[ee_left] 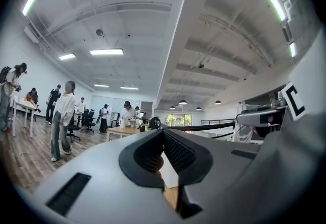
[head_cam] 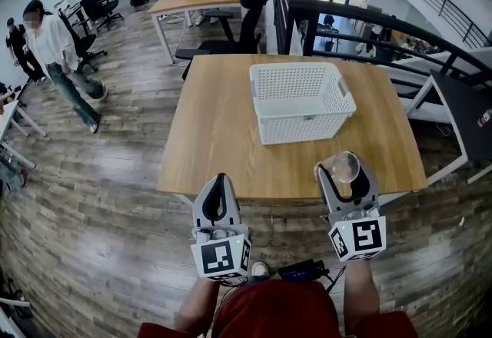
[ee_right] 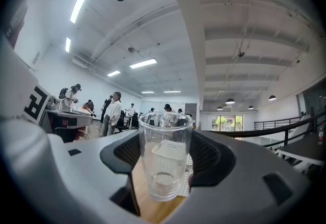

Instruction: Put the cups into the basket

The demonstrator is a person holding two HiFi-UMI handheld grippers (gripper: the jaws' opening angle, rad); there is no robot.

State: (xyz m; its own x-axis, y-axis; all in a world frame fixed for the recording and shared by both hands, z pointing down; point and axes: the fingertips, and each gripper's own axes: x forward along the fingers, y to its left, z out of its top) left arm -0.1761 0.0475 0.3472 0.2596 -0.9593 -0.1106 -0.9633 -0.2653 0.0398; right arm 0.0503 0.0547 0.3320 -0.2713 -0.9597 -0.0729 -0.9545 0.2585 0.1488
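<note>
Fingers on the right gripper (ee_right: 165,167) squeeze a clear cup (ee_right: 164,139), upright, mouth up. The left gripper (ee_left: 164,154) has its fingers pressed together. A white basket (head_cam: 300,126) sits on the wooden table (head_cam: 215,137) in an office.

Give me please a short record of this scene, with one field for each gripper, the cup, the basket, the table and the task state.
left gripper: jaws together, nothing between them, held before the near edge of the table
right gripper: closed on the clear cup, at the near edge of the table
clear cup: upright, empty, between the right jaws
basket: white, perforated, on the table, no cup seen inside
table: wooden, bears the basket
task state: cup held, not yet in the basket
</note>
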